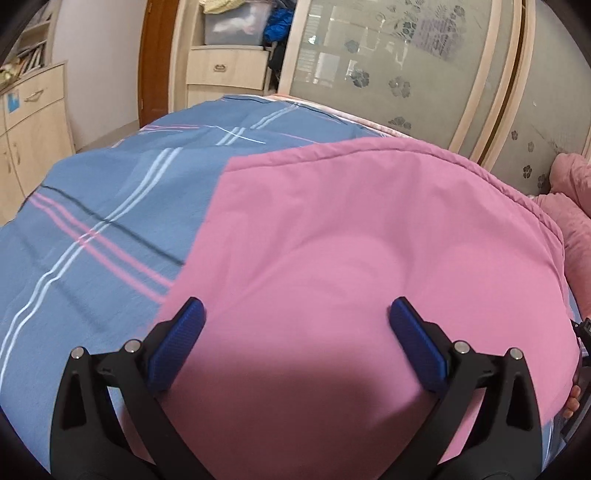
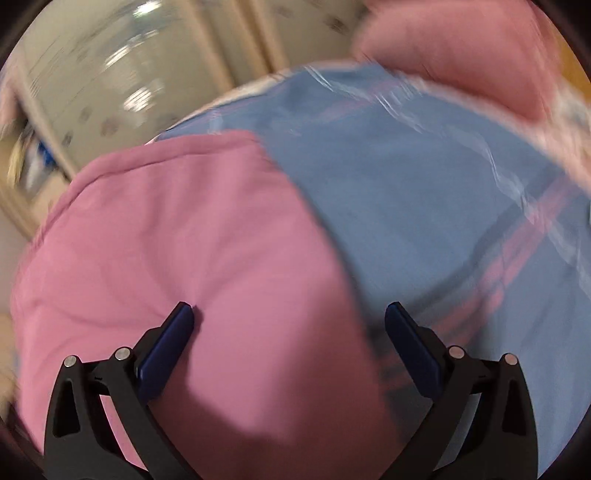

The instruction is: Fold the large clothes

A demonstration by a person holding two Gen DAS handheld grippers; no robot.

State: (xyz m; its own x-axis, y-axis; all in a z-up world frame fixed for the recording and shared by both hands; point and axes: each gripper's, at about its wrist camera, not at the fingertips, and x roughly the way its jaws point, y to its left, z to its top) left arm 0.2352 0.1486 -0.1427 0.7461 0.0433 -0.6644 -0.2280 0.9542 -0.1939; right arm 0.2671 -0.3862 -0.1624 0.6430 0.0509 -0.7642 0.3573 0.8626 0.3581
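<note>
Two tongs, left point(image 1: 296, 314) and right point(image 2: 289, 314), gape empty over the soft, light, padded pink garment point(image 1: 369, 240); pinch its stitched hem at twelve o'clock.

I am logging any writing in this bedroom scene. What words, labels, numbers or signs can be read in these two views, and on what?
No text can be read in either view.
Grey printed patch on the wardrobe door: too blurred to read.
Blue sticker on the cabinet: no words visible.
Books on the shelf: too small to read.
</note>
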